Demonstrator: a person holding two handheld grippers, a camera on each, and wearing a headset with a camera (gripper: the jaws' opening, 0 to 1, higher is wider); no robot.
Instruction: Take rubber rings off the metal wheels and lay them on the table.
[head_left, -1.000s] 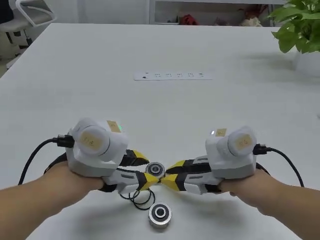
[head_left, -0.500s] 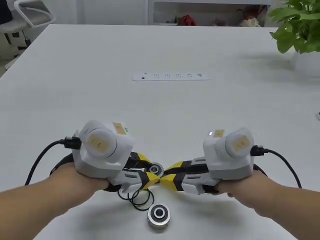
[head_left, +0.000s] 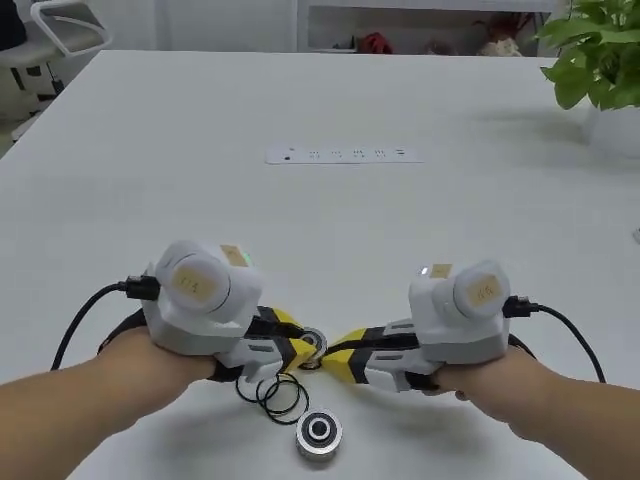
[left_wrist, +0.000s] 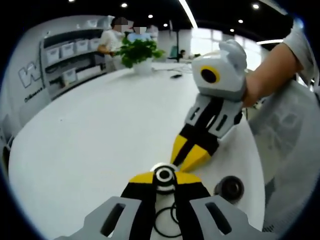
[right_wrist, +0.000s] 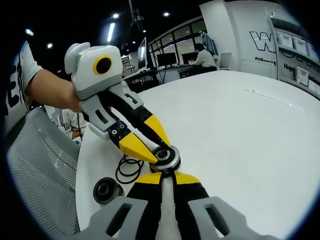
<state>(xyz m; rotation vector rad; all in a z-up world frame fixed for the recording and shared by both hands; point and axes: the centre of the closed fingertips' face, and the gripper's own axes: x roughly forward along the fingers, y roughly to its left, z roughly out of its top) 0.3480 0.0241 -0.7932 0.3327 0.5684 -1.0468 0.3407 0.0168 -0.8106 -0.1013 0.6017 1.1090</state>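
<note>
Wheel B (head_left: 319, 432) is recorded lying flat on the table (head_left: 420, 210), nearest the person and apart from both grippers. Black rubber rings (head_left: 272, 390) are seen just beyond it, loose on the table and overlapping one another. Next, wheel A (head_left: 312, 344) is clamped between the fingers of the left gripper (head_left: 298, 352). The right gripper (head_left: 338, 356) is set opposite, its fingers pressed together with the tips against wheel A's rim; whether a ring is pinched cannot be told. Farther back a white power strip (head_left: 342, 155) is noted, and a potted plant (head_left: 592, 55) at the far right.
</note>
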